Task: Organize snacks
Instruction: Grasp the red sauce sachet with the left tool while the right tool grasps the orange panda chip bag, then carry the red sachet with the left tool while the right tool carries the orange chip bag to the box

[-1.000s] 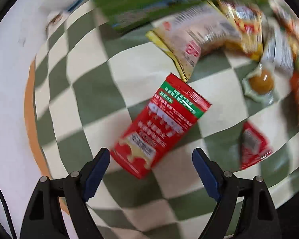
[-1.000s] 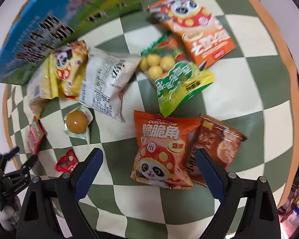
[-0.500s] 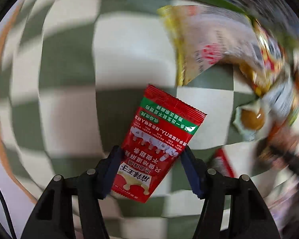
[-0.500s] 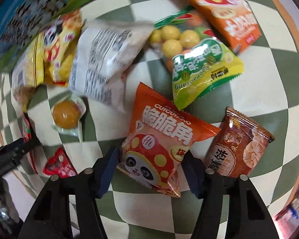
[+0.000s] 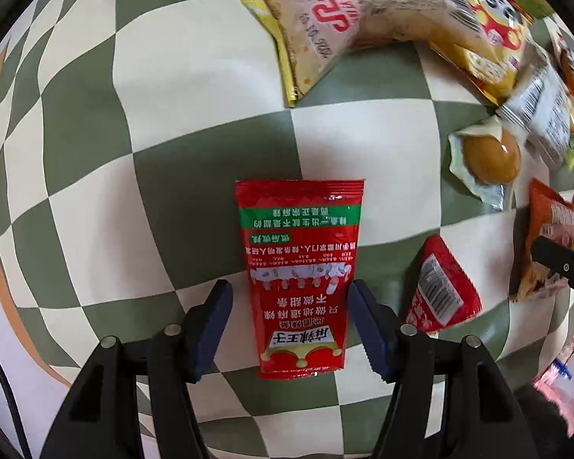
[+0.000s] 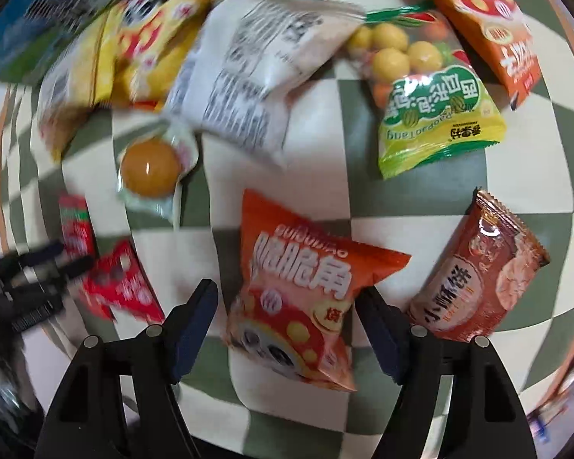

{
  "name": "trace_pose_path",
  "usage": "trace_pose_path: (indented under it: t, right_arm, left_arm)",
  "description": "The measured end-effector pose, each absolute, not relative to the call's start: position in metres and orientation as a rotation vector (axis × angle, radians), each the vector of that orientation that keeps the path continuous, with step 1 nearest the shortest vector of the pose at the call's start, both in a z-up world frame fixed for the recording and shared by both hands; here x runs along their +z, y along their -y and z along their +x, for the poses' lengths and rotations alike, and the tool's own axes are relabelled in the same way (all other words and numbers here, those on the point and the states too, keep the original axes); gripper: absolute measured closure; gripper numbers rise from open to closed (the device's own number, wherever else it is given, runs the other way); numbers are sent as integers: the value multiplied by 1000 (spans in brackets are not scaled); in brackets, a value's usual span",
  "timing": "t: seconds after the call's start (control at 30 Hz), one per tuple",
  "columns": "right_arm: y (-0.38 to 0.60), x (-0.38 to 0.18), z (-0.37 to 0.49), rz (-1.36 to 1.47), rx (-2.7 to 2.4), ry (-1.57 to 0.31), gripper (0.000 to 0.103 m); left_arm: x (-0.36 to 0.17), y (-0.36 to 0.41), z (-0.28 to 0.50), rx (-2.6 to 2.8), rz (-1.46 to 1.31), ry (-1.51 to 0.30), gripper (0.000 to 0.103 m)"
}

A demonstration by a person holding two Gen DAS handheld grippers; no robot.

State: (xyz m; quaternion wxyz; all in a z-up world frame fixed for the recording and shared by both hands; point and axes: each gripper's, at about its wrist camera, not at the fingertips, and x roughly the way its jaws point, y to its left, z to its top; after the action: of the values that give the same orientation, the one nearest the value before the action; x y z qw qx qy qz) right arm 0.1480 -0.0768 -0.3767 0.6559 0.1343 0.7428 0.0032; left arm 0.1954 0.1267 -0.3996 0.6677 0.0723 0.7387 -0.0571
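A red sachet with a green band (image 5: 300,267) lies flat on the green-and-cream checked cloth (image 5: 195,122). My left gripper (image 5: 289,323) is open, its blue pads straddling the sachet's near half, with small gaps on both sides. An orange panda snack bag (image 6: 298,290) lies between the pads of my right gripper (image 6: 287,329), which is open with its pads close to the bag's edges. The left gripper (image 6: 63,260) also shows at the left of the right wrist view, over the red sachet (image 6: 74,225).
A small red packet (image 5: 440,290), a wrapped egg (image 5: 490,157) and a pale bag (image 5: 348,19) lie right and beyond the sachet. A brown pastry pack (image 6: 482,271), green candy bag (image 6: 436,111), white bag (image 6: 256,80) and yellow bag (image 6: 149,46) surround the orange bag.
Both grippers have come down and narrowed around their packets. The left one now lines up square with the red sachet; the right one now brackets the orange bag.
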Motion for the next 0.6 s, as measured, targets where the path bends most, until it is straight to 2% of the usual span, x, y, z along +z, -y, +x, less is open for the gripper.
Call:
trace_pose_path:
  t: [0.03, 0.1, 0.17, 0.27, 0.33, 0.47, 0.6]
  right_arm:
    - [81, -378, 150, 316, -2, -1678, 28]
    - [83, -377, 157, 295, -9, -1663, 44]
    - [72, -375, 157, 267, 7, -1652, 45]
    - [57, -373, 156, 223, 42, -1659, 46]
    - [50, -377, 157, 228, 50, -1671, 45]
    - [55, -381, 162, 265, 37, -1686, 39]
    - [56, -394, 145, 244, 37, -1704, 38]
  left_arm:
    - [-399, -131, 196, -100, 109, -1657, 44]
    - [-400, -147, 206, -46, -2, -1644, 51]
    - [-400, -170, 216, 3, -138, -1631, 51]
    - [-403, -183, 216, 20, -235, -1634, 51]
    - [-406, -183, 218, 0, -210, -1645, 48]
    - [-421, -166, 212, -24, -99, -1656, 48]
    - [-424, -156, 201, -9, -45, -1625, 49]
